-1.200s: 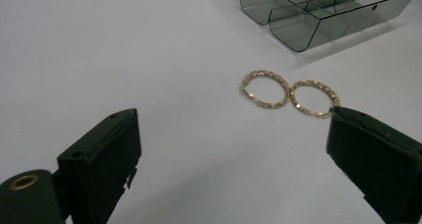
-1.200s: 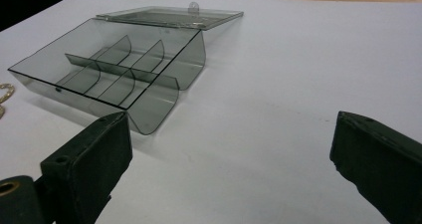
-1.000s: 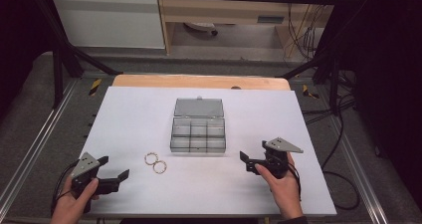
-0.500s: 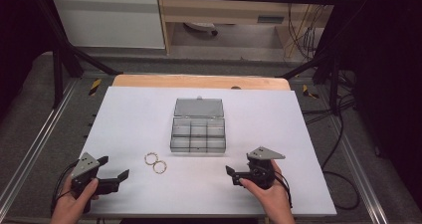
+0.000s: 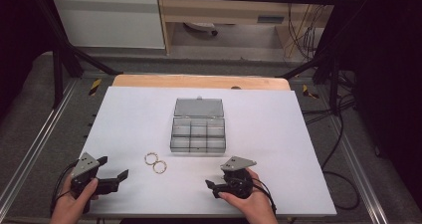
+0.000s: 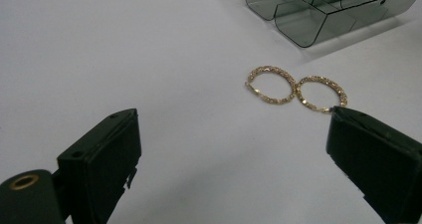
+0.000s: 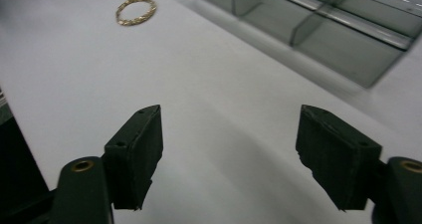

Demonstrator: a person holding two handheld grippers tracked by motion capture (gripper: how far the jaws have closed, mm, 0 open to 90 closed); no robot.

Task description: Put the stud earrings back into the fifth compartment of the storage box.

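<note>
My high cam sits above my side of the table (image 5: 278, 119), looking fwd and down, far enough back to take in the whole top plus floor beyond. Left gripper cam rides low, close to the surface, looking along its jaws toward the two gold hoops (image 6: 293, 87) and a corner of the clear box (image 6: 318, 10). Right gripper cam, also low and near, sees the same hoops (image 7: 135, 10) and box (image 7: 318, 30) from the other side. All three share hoops + box.
</note>
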